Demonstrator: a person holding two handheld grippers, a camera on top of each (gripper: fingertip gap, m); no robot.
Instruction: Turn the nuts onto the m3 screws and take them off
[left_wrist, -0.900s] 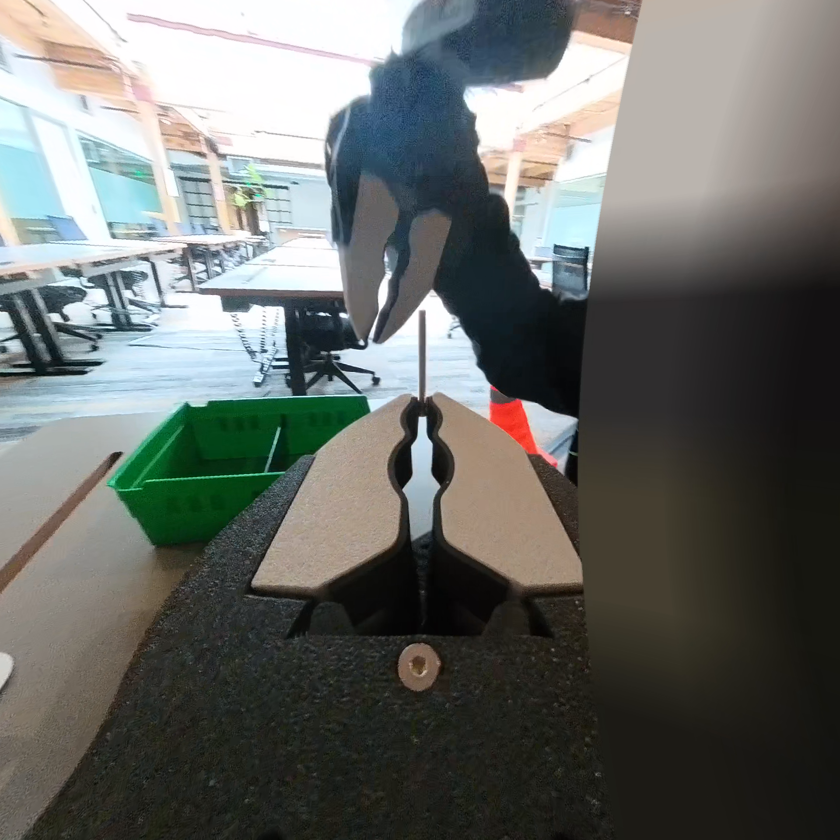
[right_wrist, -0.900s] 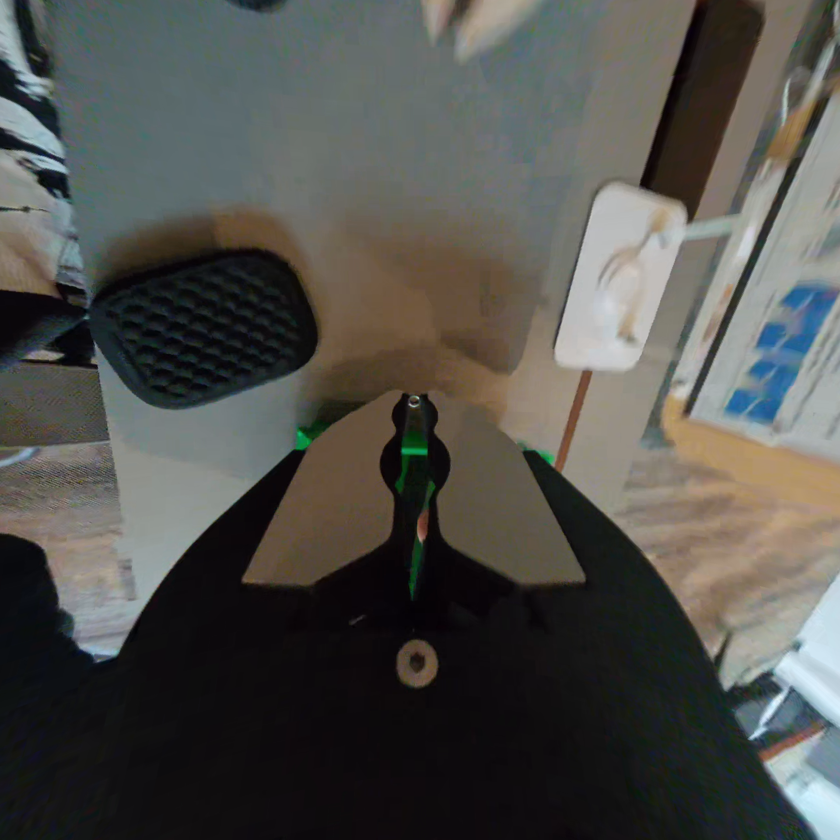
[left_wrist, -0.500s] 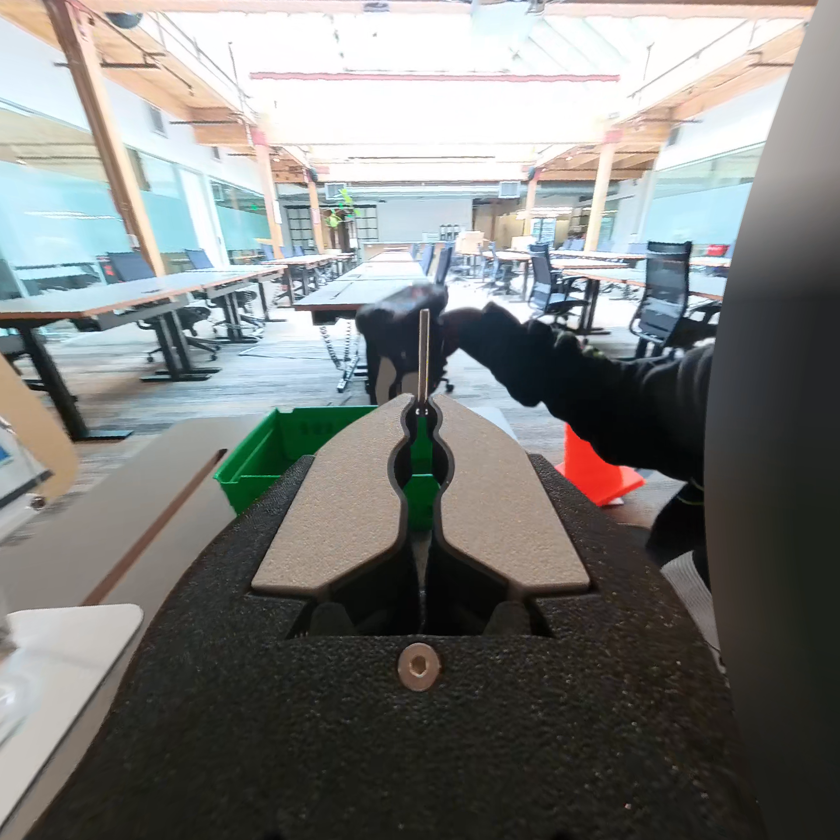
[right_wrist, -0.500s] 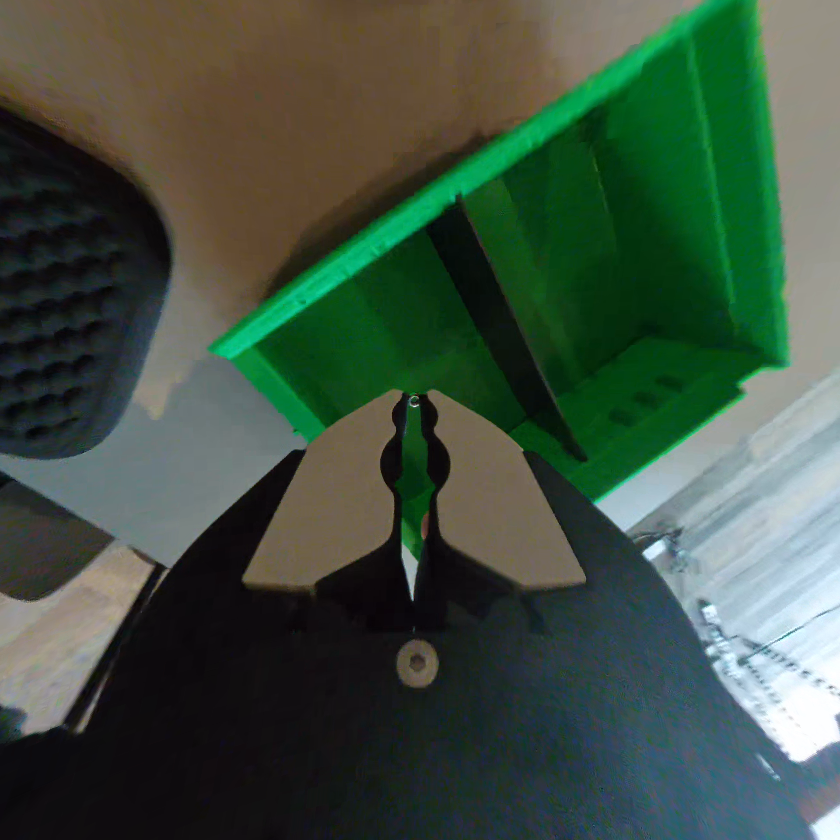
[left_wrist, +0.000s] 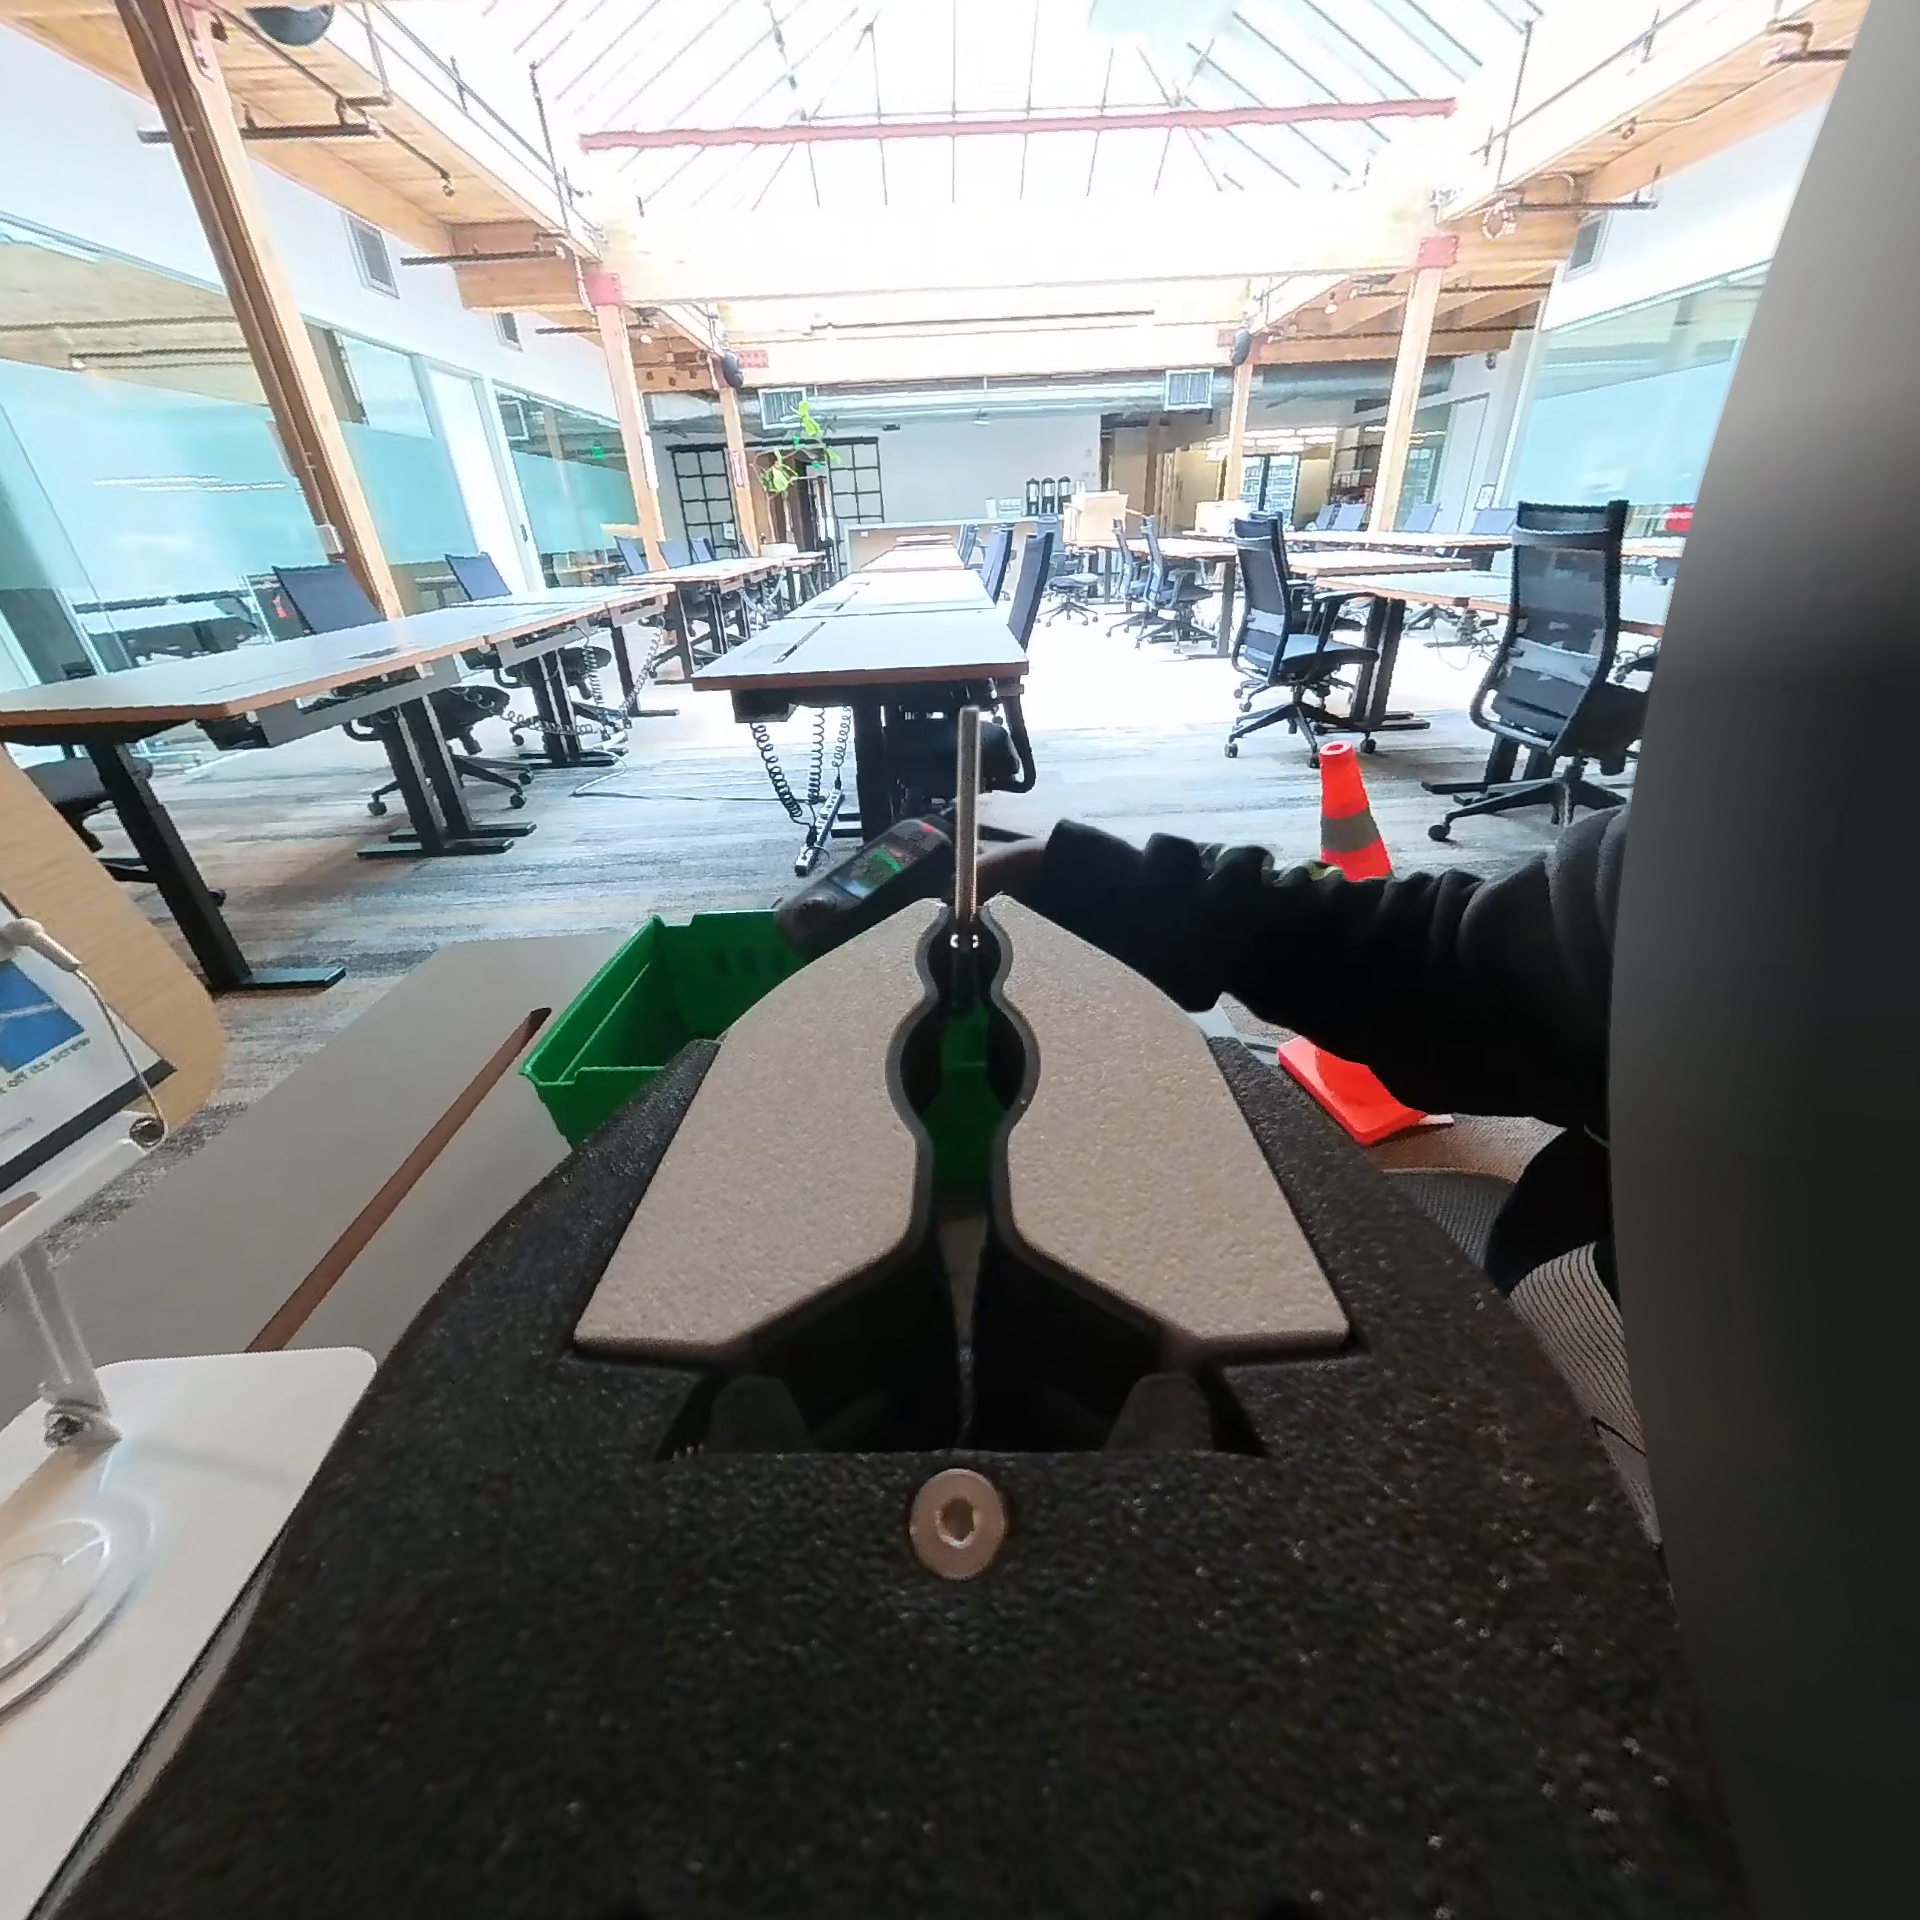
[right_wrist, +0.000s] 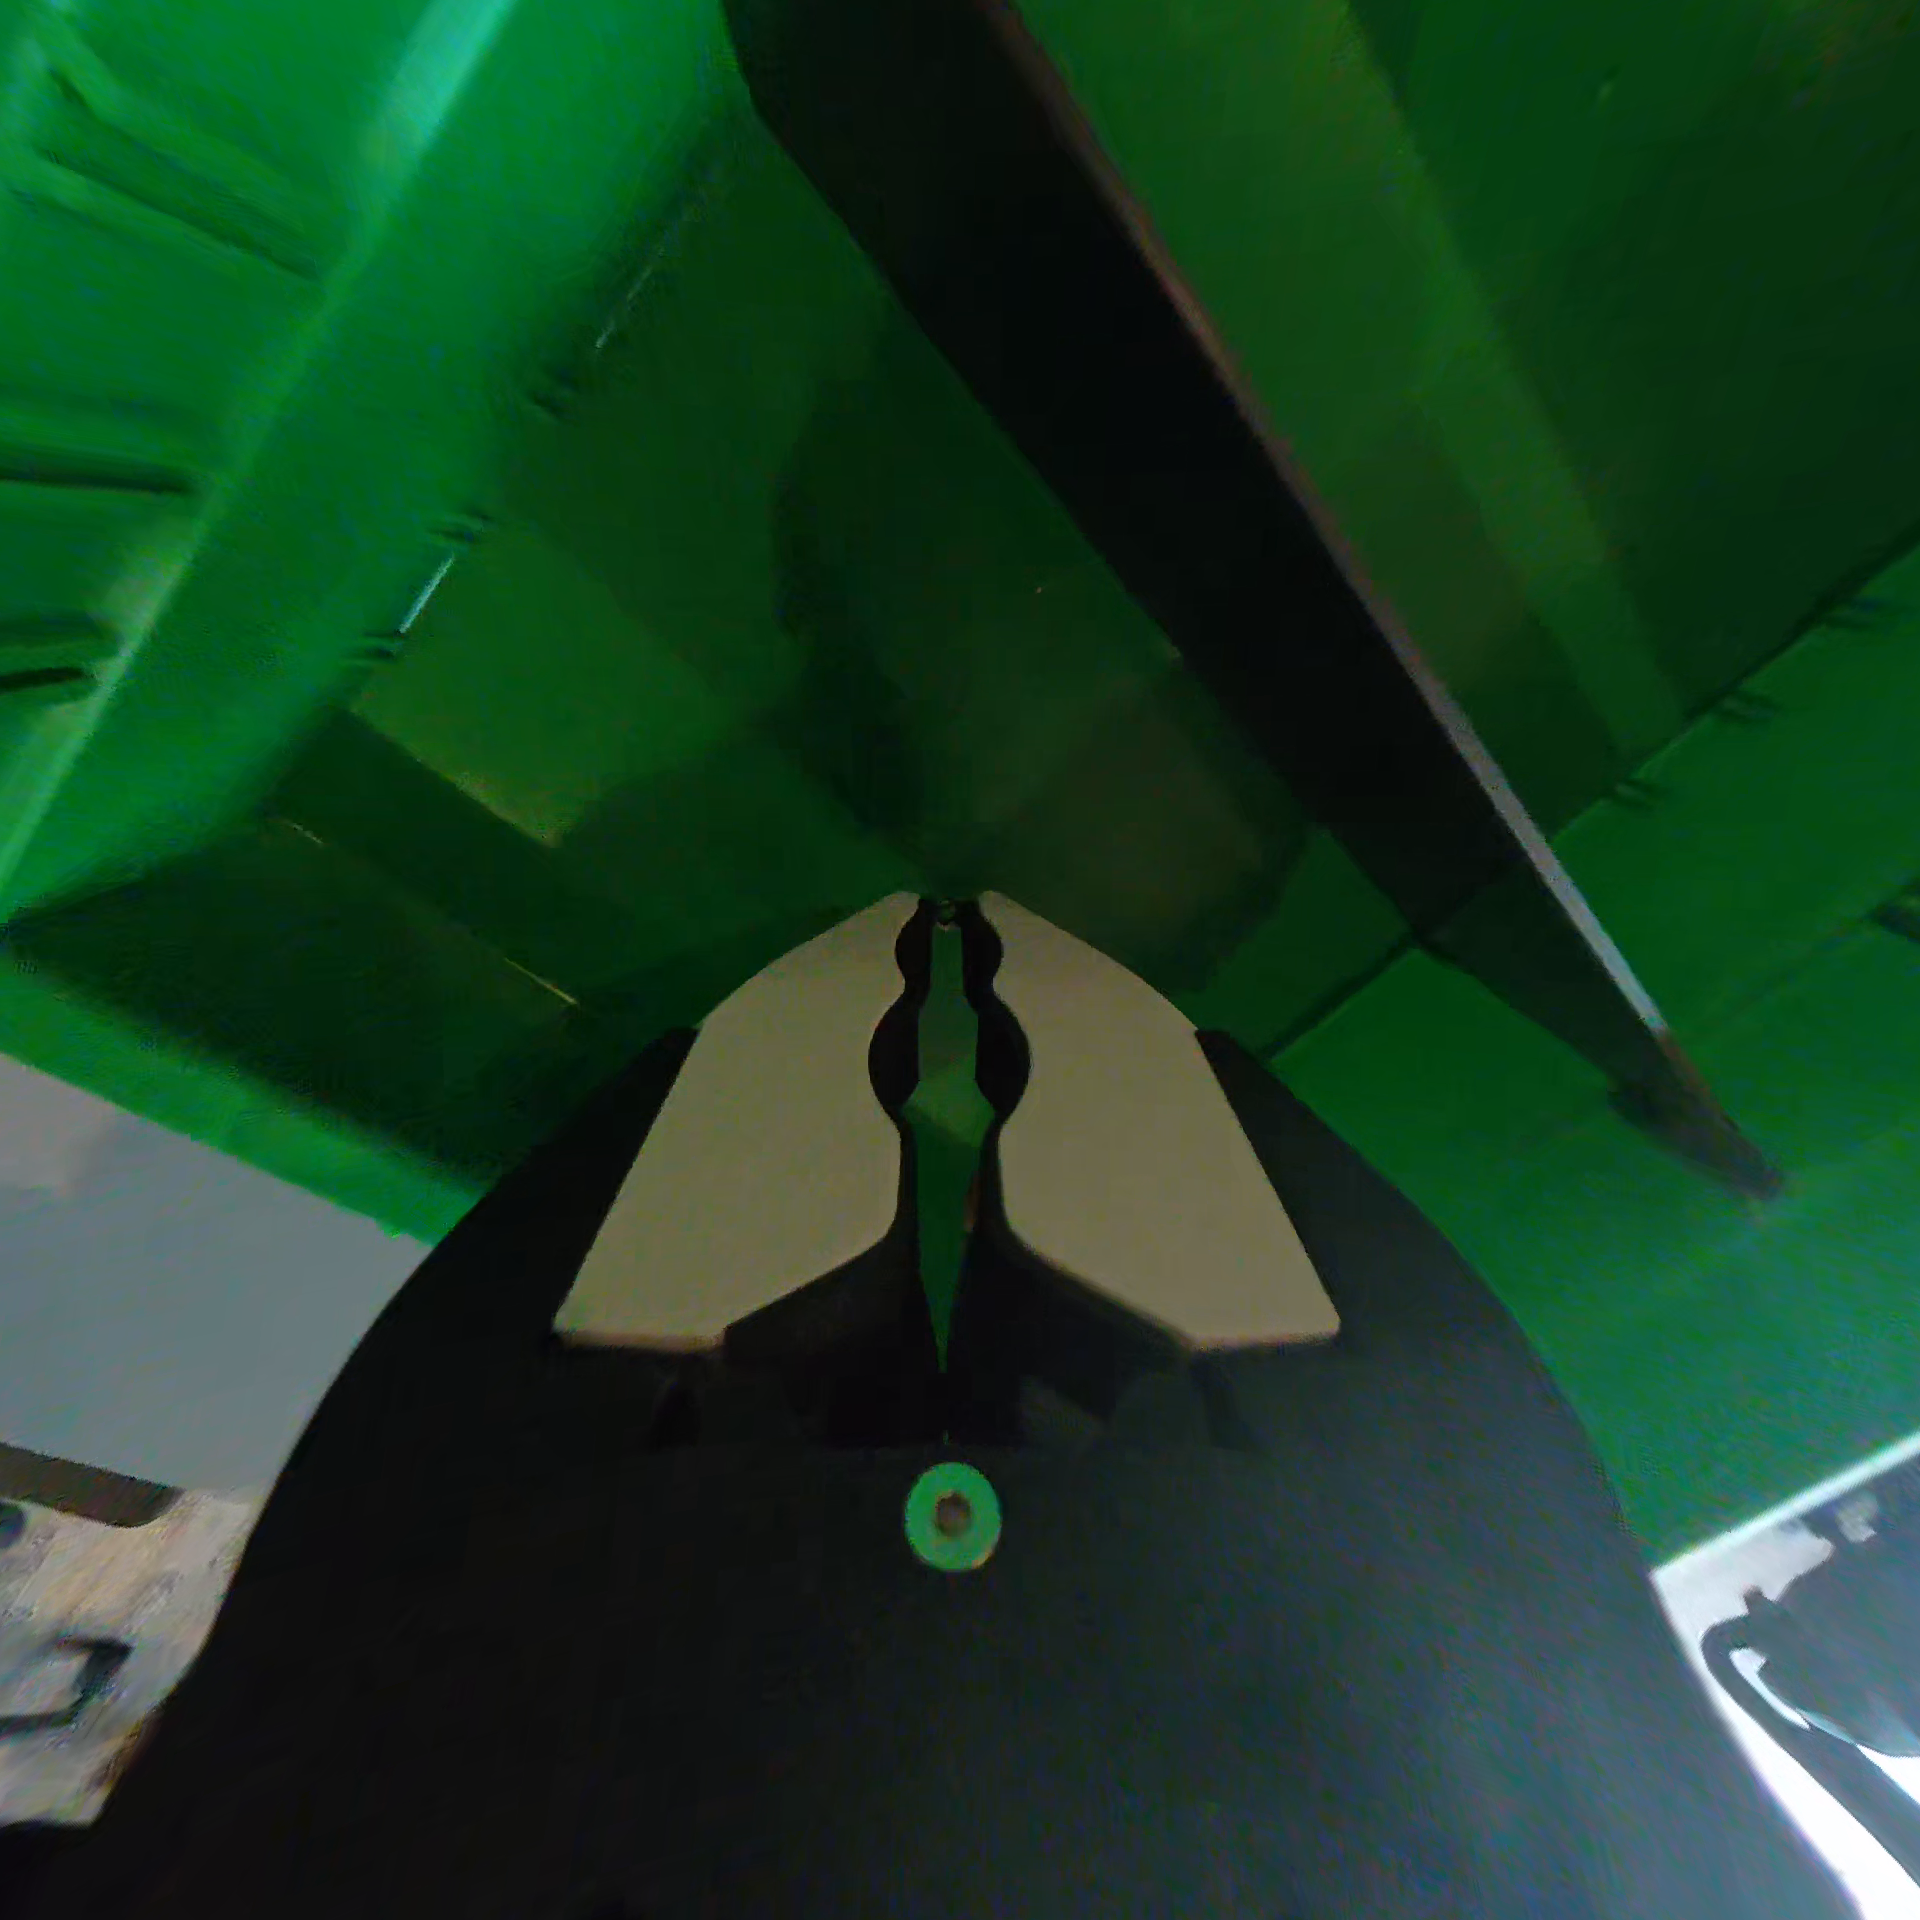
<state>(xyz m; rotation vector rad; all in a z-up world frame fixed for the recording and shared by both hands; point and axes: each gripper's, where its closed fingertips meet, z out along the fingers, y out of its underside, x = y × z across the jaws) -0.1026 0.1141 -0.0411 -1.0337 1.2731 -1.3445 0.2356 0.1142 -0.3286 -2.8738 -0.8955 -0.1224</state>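
Left claw (left_wrist: 966, 914) clenched on a long thin M3 screw (left_wrist: 967, 800), tips pinching its lower end, shaft standing straight up past the tips, bare, no nut on it. Right claw (right_wrist: 948, 906) nearly closed down inside the green bin (right_wrist: 312, 520), tips just over the bin floor on the near side of the dark divider (right_wrist: 1195, 468); a tiny dark thing sits between the tips, probably a nut, too small and blurred to confirm, so can't tell if it's pinching anything. From the left wrist view the right gripper body and black-sleeved arm (left_wrist: 1351, 945) reach into the bin just beyond and left of the screw.

Step, as I read it: nut off the screw, right claw dropping it off in the bin or fetching one. Next move calls for lifting clear of the bin and lining a nut's hole up with the screw's free top end, left claw holding the shaft steady and upright
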